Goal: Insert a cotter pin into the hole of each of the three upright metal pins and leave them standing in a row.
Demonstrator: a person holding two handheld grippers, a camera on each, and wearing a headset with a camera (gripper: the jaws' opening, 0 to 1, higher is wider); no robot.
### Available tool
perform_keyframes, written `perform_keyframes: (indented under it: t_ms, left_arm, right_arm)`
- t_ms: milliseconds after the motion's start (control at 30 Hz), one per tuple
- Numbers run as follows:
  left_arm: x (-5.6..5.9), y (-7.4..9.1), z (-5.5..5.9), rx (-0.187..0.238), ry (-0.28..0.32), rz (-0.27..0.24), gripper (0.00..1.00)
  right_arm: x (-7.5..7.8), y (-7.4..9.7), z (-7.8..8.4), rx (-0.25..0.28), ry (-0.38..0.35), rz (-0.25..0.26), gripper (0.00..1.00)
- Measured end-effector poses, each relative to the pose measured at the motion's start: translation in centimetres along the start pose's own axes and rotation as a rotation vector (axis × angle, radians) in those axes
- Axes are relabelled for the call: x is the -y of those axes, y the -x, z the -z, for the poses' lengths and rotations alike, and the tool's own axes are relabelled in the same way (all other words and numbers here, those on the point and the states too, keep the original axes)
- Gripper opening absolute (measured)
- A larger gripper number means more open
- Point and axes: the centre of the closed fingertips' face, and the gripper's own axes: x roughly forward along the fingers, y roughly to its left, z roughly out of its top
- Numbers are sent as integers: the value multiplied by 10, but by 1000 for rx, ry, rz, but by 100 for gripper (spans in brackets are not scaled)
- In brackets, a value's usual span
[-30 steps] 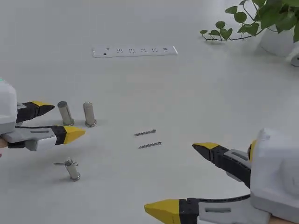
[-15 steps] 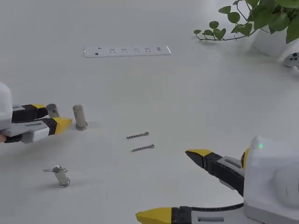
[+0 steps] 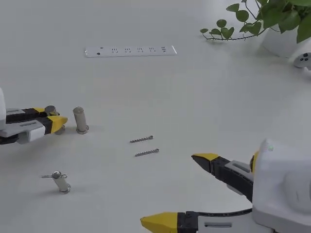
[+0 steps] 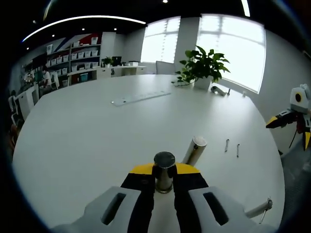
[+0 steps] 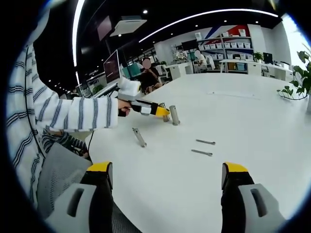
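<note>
The left claw [image 3: 52,117] is squeezed shut on the held pin [image 4: 164,167], with 1 jaw pressed on each side. The held pin stands up straight on the white table [image 3: 204,97]. I think the claw grips it so it will not tip or roll when a cotter pin is pushed through its hole.

Just beside it stands the second pin [image 3: 80,120], with nothing touching it. The 2 of them make the start of a row.

The done pin [image 3: 61,182] sits nearer the person, apart from the other 2. It has a cotter pin [image 3: 47,176] through its top. It looks like it is tipped over or lying down, so it may need standing up in the row later.

The 2 loose cotter pins [image 3: 144,146] lie flat, side by side, in the middle of the table, between the 2 claws. They are easy to reach there.

The right claw [image 3: 180,190] is wide open and holds nothing. It hangs near the loose cotter pins. I think it is open that wide so it can go down and pinch 1 of them next. They are thin and flat, so picking 1 up will be tricky.
</note>
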Motion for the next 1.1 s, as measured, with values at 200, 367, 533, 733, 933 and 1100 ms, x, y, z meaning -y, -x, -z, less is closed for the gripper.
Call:
perform_keyframes:
  t_ms: [200, 367, 533, 733, 933, 1100]
  left_arm:
    - [0, 16, -4, -9, -83, -20, 9]
    - [13, 43, -23, 37, -115, -1, 9]
    - [35, 71, -44, 92, -133, 36, 9]
    - [67, 89, -56, 117, -211, 86, 9]
    - [108, 95, -41, 69, -300, 120, 9]
    - [137, 97, -28, 69, -293, 164, 10]
  right_arm:
    - [-1, -1, -4, 12, 8, -3, 91]
    - [0, 1, -7, 32, 12, 2, 91]
    - [2, 7, -6, 39, 31, 5, 91]
    - [2, 15, -4, 37, 54, 1, 91]
    - [-4, 22, -1, 28, 92, -14, 91]
    - [-10, 26, 1, 23, 113, -18, 91]
